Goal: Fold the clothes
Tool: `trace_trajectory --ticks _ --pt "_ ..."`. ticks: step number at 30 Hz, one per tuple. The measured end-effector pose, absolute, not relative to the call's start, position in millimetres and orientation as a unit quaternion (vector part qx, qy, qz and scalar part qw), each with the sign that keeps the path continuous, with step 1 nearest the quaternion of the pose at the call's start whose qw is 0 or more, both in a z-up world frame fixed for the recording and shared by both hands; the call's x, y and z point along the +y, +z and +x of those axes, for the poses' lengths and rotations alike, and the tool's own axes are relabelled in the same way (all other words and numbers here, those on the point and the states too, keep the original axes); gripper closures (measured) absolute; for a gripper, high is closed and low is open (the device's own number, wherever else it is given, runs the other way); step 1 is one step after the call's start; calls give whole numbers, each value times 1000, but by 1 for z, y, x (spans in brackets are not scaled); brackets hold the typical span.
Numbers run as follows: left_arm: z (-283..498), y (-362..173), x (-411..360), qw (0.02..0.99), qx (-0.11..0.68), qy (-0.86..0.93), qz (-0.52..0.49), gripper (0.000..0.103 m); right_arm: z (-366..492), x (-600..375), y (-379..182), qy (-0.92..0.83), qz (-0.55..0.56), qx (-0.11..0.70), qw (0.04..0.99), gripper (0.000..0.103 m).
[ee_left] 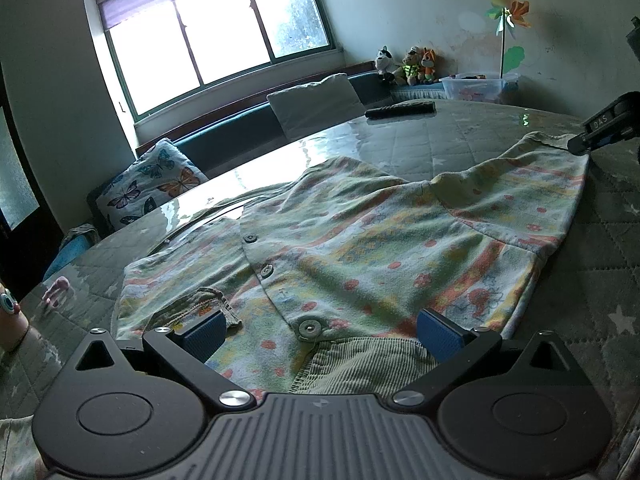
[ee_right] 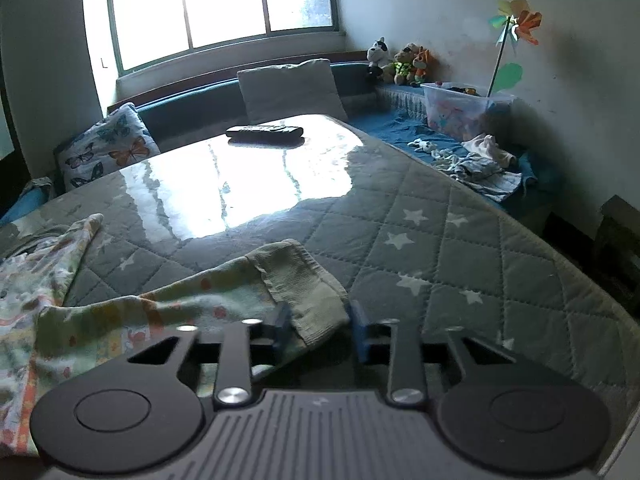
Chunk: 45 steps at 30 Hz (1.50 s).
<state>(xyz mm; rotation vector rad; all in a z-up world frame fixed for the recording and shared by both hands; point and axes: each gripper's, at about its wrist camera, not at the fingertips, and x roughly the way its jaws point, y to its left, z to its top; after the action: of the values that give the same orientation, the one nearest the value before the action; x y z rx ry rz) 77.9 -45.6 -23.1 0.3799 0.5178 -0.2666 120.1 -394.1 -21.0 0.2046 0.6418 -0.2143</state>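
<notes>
A child's patterned button-up garment with green ribbed cuffs lies spread on the quilted table cover. My left gripper is open, its blue pads wide apart over the garment's near edge by a button. My right gripper has its pads on either side of a sleeve's ribbed cuff, with gaps showing, so it looks open. The right gripper also shows in the left wrist view at the sleeve's far end. The rest of the garment lies to the left.
A black remote lies at the table's far side on the glossy top. Beyond are a bench with cushions, plush toys, a plastic bin and loose clothes. A hand is at the left.
</notes>
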Motion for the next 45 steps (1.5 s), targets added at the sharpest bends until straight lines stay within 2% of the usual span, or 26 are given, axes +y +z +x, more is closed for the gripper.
trace_trajectory --ticks 1,4,11,25,32,41,45 --pt "78 -23 -46 940 254 -131 186 0 120 -394 -21 -102 104 314 938 90" --pt "78 -23 -46 940 253 -131 186 0 117 -393 -16 -95 121 305 940 95" --pt "78 -23 -44 940 253 -132 185 0 103 -385 21 -37 169 259 950 95" --pt "63 -2 -29 954 221 -119 167 0 126 -271 109 176 139 209 952 96" --pt "53 1 -7 960 221 -84 148 0 140 -192 111 273 99 221 931 96" --pt "44 -1 19 962 232 -51 132 0 131 -122 80 341 41 269 900 95" --pt "40 0 24 962 234 -43 132 0 125 -115 70 356 29 285 889 85"
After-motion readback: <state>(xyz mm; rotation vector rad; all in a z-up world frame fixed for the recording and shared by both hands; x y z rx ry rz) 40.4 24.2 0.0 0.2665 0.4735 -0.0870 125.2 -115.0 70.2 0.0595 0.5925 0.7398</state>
